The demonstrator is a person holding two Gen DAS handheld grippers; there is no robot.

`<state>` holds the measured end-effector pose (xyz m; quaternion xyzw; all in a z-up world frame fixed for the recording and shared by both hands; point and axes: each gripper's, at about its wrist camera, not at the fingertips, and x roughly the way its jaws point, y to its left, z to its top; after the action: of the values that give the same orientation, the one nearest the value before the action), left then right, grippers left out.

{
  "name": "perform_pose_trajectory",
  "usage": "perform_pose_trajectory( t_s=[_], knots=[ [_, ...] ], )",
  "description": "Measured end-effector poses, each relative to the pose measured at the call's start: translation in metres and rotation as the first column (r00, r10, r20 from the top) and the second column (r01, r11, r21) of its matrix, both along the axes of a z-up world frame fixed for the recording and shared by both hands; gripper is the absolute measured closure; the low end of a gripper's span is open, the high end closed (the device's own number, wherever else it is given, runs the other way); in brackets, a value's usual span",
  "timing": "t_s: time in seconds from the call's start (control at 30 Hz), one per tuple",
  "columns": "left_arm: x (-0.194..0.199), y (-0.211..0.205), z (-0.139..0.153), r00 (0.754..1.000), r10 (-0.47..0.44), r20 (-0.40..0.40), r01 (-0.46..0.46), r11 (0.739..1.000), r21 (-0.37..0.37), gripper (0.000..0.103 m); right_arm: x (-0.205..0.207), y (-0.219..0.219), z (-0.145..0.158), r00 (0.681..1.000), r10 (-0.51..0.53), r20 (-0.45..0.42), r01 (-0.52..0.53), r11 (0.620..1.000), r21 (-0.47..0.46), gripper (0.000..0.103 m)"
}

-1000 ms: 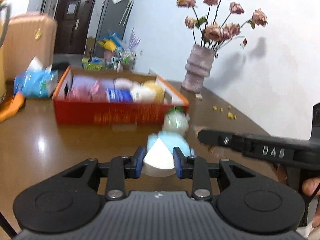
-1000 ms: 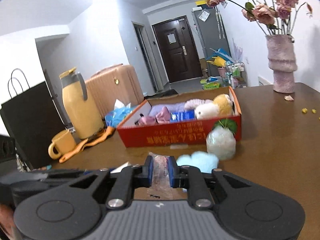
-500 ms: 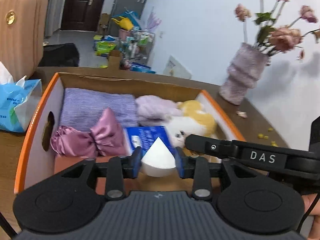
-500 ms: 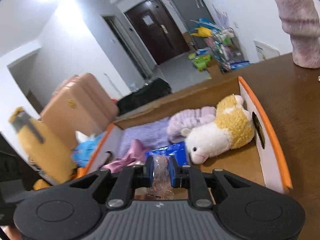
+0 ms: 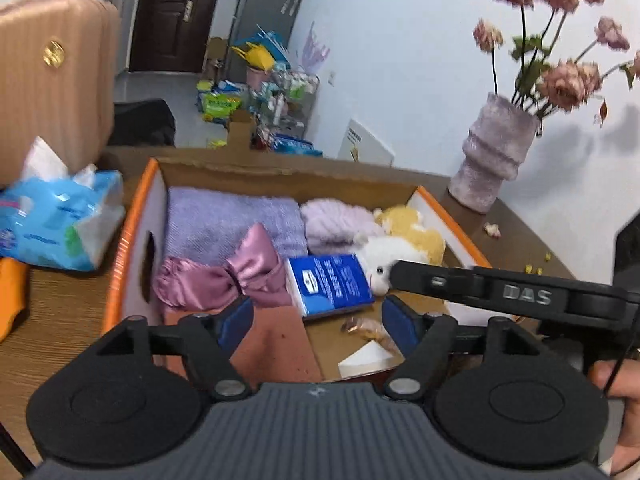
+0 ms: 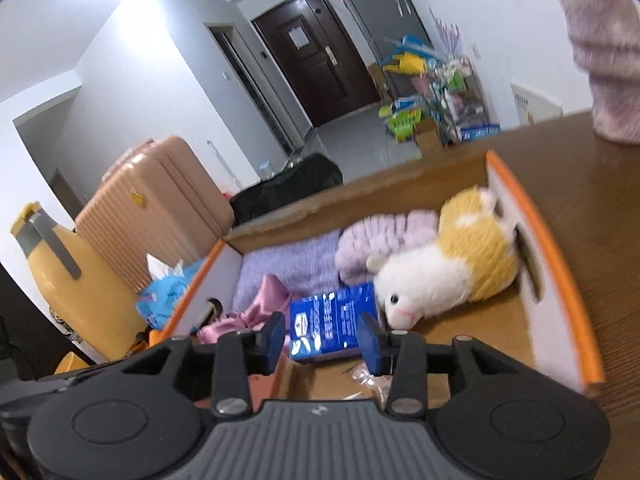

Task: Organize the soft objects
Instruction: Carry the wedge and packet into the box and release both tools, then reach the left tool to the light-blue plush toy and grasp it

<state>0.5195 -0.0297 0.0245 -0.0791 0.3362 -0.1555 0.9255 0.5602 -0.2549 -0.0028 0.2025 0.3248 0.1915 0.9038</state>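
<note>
An orange-rimmed cardboard box [image 5: 120, 248] holds a purple towel [image 5: 228, 220], a pink satin bow [image 5: 224, 280], a blue packet [image 5: 332, 284], a lilac fluffy piece [image 5: 336, 224] and a white-and-yellow plush toy [image 5: 404, 246]. My left gripper [image 5: 318, 320] hangs over the box's near end, its jaws opening with nothing between them. Below it, a white wedge sponge [image 5: 366, 358] and a clear packet [image 5: 362, 326] lie on the box floor. My right gripper [image 6: 322, 340] is also above the box [image 6: 560, 280], jaws opening and empty, over the clear packet [image 6: 368, 376].
A blue tissue pack [image 5: 56, 228] lies left of the box, with a tan suitcase [image 5: 52, 72] behind it. A yellow jug [image 6: 68, 276] stands far left. A purple vase [image 5: 496, 160] of dried flowers stands at the back right. A hand [image 5: 616, 376] holds the right gripper.
Both grippers moved from the table to above the box. The left let go of the white wedge and the right let go of the clear packet; both now lie in the box.
</note>
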Motion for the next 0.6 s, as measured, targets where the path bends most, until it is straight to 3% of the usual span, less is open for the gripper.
perform_pose_trajectory(
  t_s=[0.13,0.3,0.5,0.6],
  knots=[
    [-0.032,0.003,0.031,0.997,0.007,0.078,-0.009,1.000,0.025,0.025,-0.034,-0.014,0.035,0.998,-0.005,0.070,0.009,0.998,-0.056,0.057],
    [-0.091,0.000,0.055,0.980,0.008,0.198,-0.039,0.988,0.150,0.022,-0.095,-0.041,0.077,0.987,-0.026,0.159,0.045,0.993,-0.112,0.053],
    [-0.152,-0.001,0.078,0.965,0.014,0.261,-0.043,0.994,0.104,0.018,-0.172,-0.059,0.101,0.963,-0.038,0.267,0.092,0.977,-0.194,0.049],
    [-0.188,-0.001,0.076,0.959,0.024,0.282,-0.048,0.996,0.076,0.016,-0.206,-0.058,0.101,0.952,-0.042,0.304,0.111,0.970,-0.214,0.047]
  ],
)
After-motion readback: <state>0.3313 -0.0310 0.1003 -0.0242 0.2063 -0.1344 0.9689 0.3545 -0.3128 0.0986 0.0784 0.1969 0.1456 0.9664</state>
